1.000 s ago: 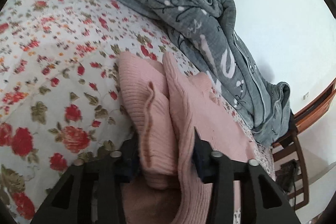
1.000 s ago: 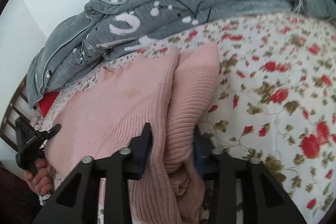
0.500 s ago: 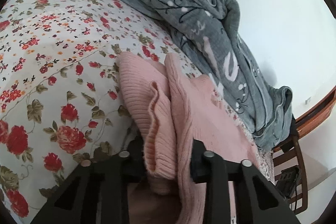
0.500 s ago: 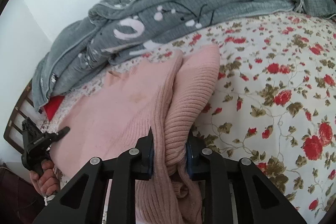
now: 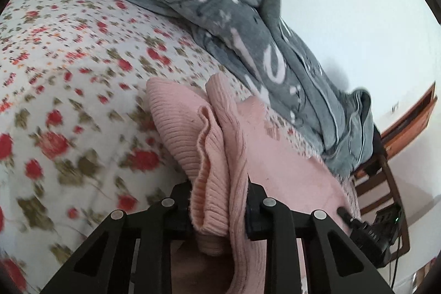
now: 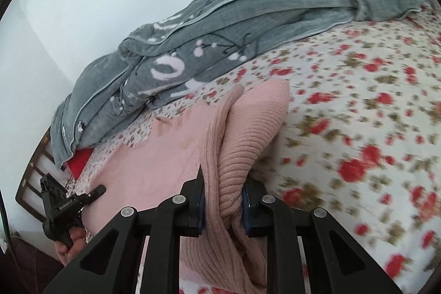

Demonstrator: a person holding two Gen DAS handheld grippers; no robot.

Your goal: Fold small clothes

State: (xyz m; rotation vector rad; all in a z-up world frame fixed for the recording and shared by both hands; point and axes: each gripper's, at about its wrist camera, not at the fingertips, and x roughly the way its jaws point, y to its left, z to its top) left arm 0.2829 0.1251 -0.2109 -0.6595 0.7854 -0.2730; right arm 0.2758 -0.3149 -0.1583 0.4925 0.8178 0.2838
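Note:
A pink ribbed knit sweater (image 5: pixel 278 156) lies on the flowered bed sheet (image 5: pixel 69 68). My left gripper (image 5: pixel 219 194) is shut on a bunched fold at the sweater's edge, the knit squeezed between its pads. In the right wrist view the same sweater (image 6: pixel 165 153) spreads to the left, and my right gripper (image 6: pixel 223 192) is shut on another thick ribbed fold of it. Each gripper shows in the other's view: the right one (image 5: pixel 366 233) low on the right, the left one (image 6: pixel 69 200) low on the left with a hand under it.
A crumpled grey blanket (image 5: pixel 248 46) with white print lies along the wall side of the bed (image 6: pixel 220 32). A wooden chair (image 5: pixel 386 183) stands past the bed's end. Something red (image 6: pixel 80 159) peeks from under the blanket. The flowered sheet (image 6: pixel 358 134) stretches away beside the sweater.
Both grippers' jaws have closed from loosely around the sweater's folds to pinching them. Both have since risen a little and shifted with the knit in their grip.

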